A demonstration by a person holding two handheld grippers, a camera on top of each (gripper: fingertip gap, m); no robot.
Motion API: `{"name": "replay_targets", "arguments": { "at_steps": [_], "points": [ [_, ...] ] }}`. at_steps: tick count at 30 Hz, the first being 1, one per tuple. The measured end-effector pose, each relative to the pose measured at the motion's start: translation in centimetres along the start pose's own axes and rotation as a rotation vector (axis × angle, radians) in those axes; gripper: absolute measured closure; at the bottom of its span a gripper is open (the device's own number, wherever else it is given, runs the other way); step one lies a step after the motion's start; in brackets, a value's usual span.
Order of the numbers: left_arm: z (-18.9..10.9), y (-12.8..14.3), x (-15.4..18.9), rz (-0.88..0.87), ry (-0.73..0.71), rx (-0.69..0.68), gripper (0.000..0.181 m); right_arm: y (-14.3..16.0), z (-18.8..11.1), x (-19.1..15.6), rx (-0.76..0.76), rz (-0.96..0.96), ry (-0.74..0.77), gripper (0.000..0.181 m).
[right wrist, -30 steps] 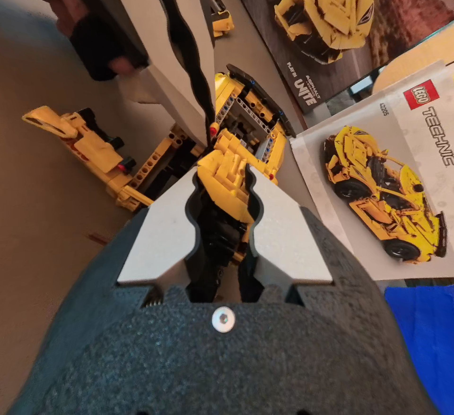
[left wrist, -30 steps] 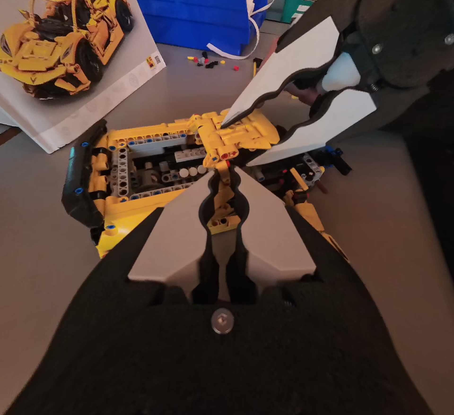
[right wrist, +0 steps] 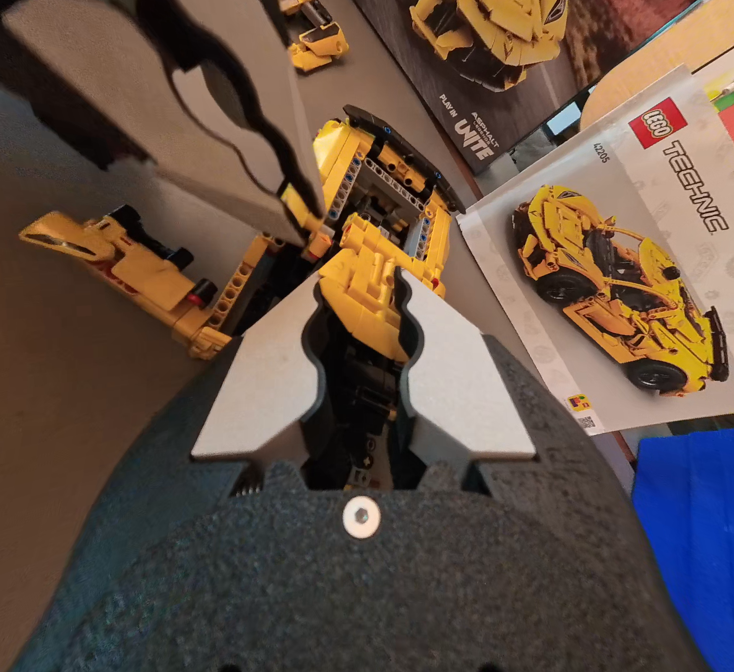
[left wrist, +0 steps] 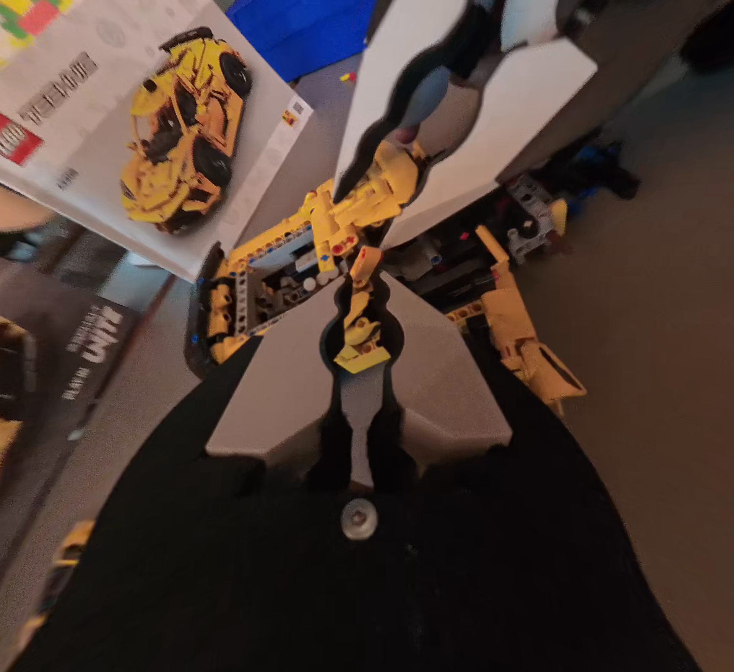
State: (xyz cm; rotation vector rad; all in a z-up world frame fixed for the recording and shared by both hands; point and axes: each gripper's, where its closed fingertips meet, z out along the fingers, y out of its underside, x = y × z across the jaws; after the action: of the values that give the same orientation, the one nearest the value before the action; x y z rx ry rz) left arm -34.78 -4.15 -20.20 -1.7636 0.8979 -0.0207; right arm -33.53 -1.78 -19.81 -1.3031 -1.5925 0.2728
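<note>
Left tool (left wrist: 363, 275) clamps a thin yellow brick strut (left wrist: 359, 319); right tool (right wrist: 357, 275) grips the yellow brick roof panel (right wrist: 369, 291) of the half-built yellow brick car (right wrist: 381, 192) on the grey tabletop (right wrist: 79, 335). Advisable: steady, opposed holds.

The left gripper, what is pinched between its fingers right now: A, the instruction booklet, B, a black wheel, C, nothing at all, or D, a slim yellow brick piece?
D: the left gripper is closed on a slim yellow brick piece that runs up between its fingers, above the half-built yellow car.
</note>
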Motion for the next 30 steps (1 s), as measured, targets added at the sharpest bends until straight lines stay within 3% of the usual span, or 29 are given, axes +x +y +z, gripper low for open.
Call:
{"name": "replay_targets", "arguments": {
  "at_steps": [3,5,7,10,14,18,24,30],
  "points": [
    [-1.7,-0.4,-2.4,-0.214,0.026,0.074,0.171,0.2,-0.3,-0.2,0.001,-0.015,-0.009,0.150],
    [-2.3,1.0,-3.5,-0.371,0.079,0.040,0.162,0.2,-0.4,-0.2,0.003,-0.015,-0.016,0.150],
    [-2.7,2.5,-4.6,-0.421,0.068,0.009,0.155,0.2,-0.5,-0.2,0.003,-0.018,-0.019,0.150],
    [-3.2,2.6,-4.1,-0.370,0.101,0.016,0.148,0.2,-0.4,-0.3,-0.001,-0.023,-0.016,0.150],
    [-2.8,0.7,-2.1,-0.177,0.071,0.027,0.146,0.1,-0.2,-0.3,-0.011,-0.029,-0.001,0.150],
    [-1.5,1.5,-0.3,-0.011,0.029,-0.074,0.152,0.1,-0.2,-0.2,-0.005,-0.016,-0.006,0.149],
    [-0.4,1.8,-0.5,-0.002,-0.041,-0.099,0.156,0.1,-0.1,-0.3,-0.012,-0.033,-0.004,0.149],
    [-0.1,1.6,-0.2,0.123,-0.119,-0.145,0.166,0.2,-0.1,-0.2,-0.019,-0.037,0.006,0.150]
  ]
}}
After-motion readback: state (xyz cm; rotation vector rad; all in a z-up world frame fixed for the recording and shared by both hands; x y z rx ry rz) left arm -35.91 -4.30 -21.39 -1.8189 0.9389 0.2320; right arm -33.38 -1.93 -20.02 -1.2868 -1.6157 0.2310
